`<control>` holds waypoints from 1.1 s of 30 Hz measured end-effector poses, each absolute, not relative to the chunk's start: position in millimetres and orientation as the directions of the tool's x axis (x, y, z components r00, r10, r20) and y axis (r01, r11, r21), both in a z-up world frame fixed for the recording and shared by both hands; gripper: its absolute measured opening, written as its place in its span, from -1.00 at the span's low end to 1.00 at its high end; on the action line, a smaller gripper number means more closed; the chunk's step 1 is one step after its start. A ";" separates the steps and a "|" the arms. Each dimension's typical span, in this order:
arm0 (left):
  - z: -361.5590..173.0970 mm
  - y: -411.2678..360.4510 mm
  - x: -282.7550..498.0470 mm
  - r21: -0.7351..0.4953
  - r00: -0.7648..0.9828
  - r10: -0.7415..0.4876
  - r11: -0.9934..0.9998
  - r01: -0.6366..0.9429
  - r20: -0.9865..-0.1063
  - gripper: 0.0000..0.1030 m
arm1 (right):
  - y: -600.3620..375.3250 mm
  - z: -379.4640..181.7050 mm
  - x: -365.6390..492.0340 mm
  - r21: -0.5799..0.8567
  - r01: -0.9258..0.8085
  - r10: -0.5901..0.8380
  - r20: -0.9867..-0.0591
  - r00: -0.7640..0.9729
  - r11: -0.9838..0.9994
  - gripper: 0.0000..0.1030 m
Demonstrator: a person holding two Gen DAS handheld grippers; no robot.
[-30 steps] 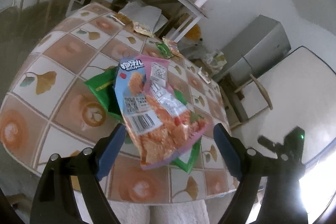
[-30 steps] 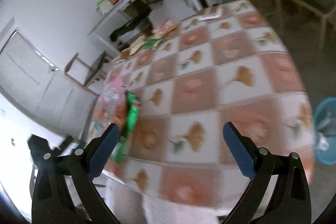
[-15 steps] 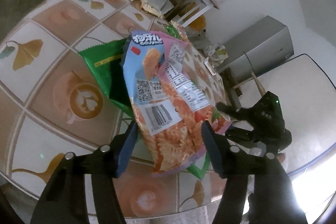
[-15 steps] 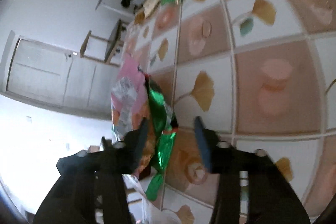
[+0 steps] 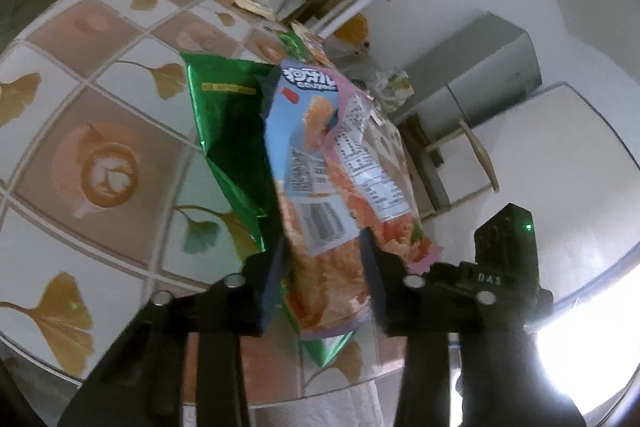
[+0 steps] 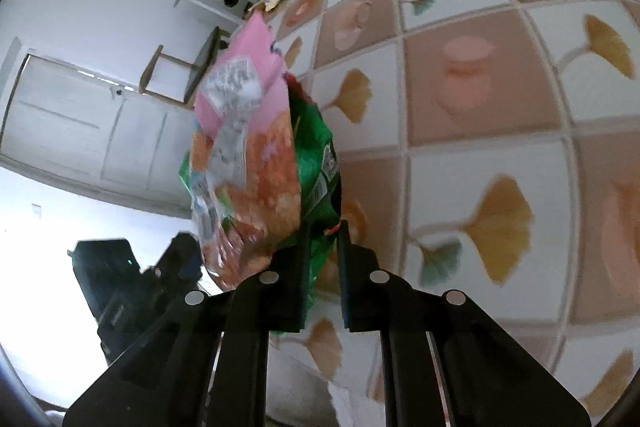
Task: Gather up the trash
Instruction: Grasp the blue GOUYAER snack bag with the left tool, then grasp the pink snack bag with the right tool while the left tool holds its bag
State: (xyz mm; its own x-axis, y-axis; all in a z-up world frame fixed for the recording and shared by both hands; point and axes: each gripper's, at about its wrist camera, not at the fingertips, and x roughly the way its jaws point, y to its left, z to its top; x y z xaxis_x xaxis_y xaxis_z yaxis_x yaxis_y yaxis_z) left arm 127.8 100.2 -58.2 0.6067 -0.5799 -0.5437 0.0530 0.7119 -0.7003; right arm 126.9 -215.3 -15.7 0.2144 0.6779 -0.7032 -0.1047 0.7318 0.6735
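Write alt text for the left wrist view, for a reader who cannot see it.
The left claw, whose jaws have just been closing, grips the near end of a pink and orange snack bag lying over a green bag on a table with a ginkgo-leaf cloth. More wrappers lie at the far edge, and the right claw's black body sits lower right.

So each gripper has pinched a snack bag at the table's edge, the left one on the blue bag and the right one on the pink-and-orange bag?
Not quite. The right gripper pinches the green bag, as the right wrist view shows. The left gripper has closed on the pink-and-orange bag.
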 end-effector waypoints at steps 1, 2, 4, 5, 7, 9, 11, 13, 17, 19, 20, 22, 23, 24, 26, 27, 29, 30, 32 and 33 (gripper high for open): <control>-58.0 94.1 127.6 -0.692 0.595 -0.584 0.719 0.063 -0.552 -0.56 | -219.2 -15.2 119.8 0.665 -0.098 0.667 -0.710 0.226 0.741 -0.78; -57.7 89.1 127.9 -0.689 0.584 -0.593 0.720 0.078 -0.554 -0.71 | -223.6 -14.0 113.2 0.658 -0.095 0.659 -0.714 0.238 0.747 -0.78; -55.9 78.2 126.0 -0.677 0.570 -0.606 0.727 0.114 -0.555 -0.76 | -233.5 -12.9 102.3 0.639 -0.078 0.634 -0.726 0.264 0.765 -0.78; -55.3 74.3 125.1 -0.672 0.566 -0.610 0.730 0.129 -0.554 -0.79 | -238.7 -11.8 97.2 0.630 -0.070 0.622 -0.732 0.278 0.773 -0.79; -54.2 66.4 122.7 -0.667 0.554 -0.625 0.728 0.159 -0.550 -0.81 | -251.9 -9.2 85.9 0.600 -0.048 0.583 -0.753 0.305 0.799 -0.78; -52.3 58.7 121.0 -0.658 0.546 -0.634 0.730 0.188 -0.547 -0.84 | -260.3 -7.4 76.3 0.573 -0.033 0.552 -0.770 0.321 0.819 -0.77; -50.6 53.8 120.3 -0.641 0.543 -0.633 0.738 0.211 -0.551 -0.85 | -265.5 -6.4 69.2 0.551 -0.030 0.529 -0.783 0.327 0.834 -0.69; -48.1 52.0 120.9 -0.624 0.547 -0.625 0.750 0.221 -0.557 -0.85 | -272.3 -4.4 62.3 0.528 -0.014 0.500 -0.795 0.344 0.849 -0.52; -40.7 51.9 118.8 -0.576 0.563 -0.602 0.778 0.251 -0.567 -0.87 | -294.2 6.4 57.3 0.531 0.032 0.471 -0.776 0.418 0.847 -0.14; -38.3 52.0 117.2 -0.546 0.569 -0.584 0.796 0.261 -0.579 -0.87 | -302.3 18.3 59.1 0.516 0.051 0.434 -0.765 0.475 0.855 -0.14; -38.0 51.9 116.2 -0.537 0.570 -0.578 0.801 0.264 -0.583 -0.87 | -302.0 26.6 59.2 0.500 0.046 0.411 -0.758 0.506 0.865 -0.14; -37.7 51.2 113.6 -0.517 0.573 -0.567 0.812 0.270 -0.592 -0.87 | -297.7 39.3 58.1 0.501 -0.002 0.422 -0.728 0.540 0.866 -0.14; -37.6 51.5 111.6 -0.516 0.573 -0.568 0.812 0.273 -0.590 -0.87 | -294.7 41.4 57.0 0.515 -0.033 0.450 -0.714 0.537 0.857 -0.15; -37.1 51.7 110.0 -0.519 0.572 -0.573 0.809 0.278 -0.587 -0.87 | -287.5 43.5 58.1 0.521 -0.062 0.473 -0.709 0.524 0.851 -0.17; -35.7 53.5 107.3 -0.536 0.570 -0.591 0.794 0.287 -0.571 -0.87 | -264.2 38.9 63.5 0.508 -0.117 0.495 -0.722 0.482 0.854 -0.26; -34.9 54.5 106.3 -0.548 0.567 -0.604 0.783 0.293 -0.560 -0.87 | -254.0 34.8 67.1 0.500 -0.132 0.498 -0.729 0.469 0.856 -0.29; -34.2 56.3 106.2 -0.580 0.557 -0.634 0.757 0.302 -0.537 -0.86 | -236.8 19.4 70.0 0.477 -0.153 0.493 -0.758 0.427 0.865 -0.46; -34.6 57.2 107.7 -0.596 0.547 -0.647 0.744 0.302 -0.531 -0.86 | -232.1 9.1 73.1 0.481 -0.151 0.498 -0.766 0.406 0.864 -0.47; -37.9 59.3 113.9 -0.634 0.520 -0.676 0.716 0.293 -0.523 -0.83 | -232.1 -2.4 77.0 0.506 -0.141 0.517 -0.761 0.391 0.851 -0.48; -39.7 60.2 116.7 -0.648 0.512 -0.684 0.706 0.285 -0.520 -0.71 | -233.8 -4.6 78.7 0.518 -0.138 0.527 -0.757 0.385 0.844 -0.48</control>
State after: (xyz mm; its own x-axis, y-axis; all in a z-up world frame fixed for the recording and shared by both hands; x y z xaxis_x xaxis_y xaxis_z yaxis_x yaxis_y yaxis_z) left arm 116.7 60.2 -39.7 0.5119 -0.6839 -0.5199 0.2848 0.7061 -0.6483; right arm 78.7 -233.8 -4.6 0.3853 0.5273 -0.7573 -0.1379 0.8444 0.5177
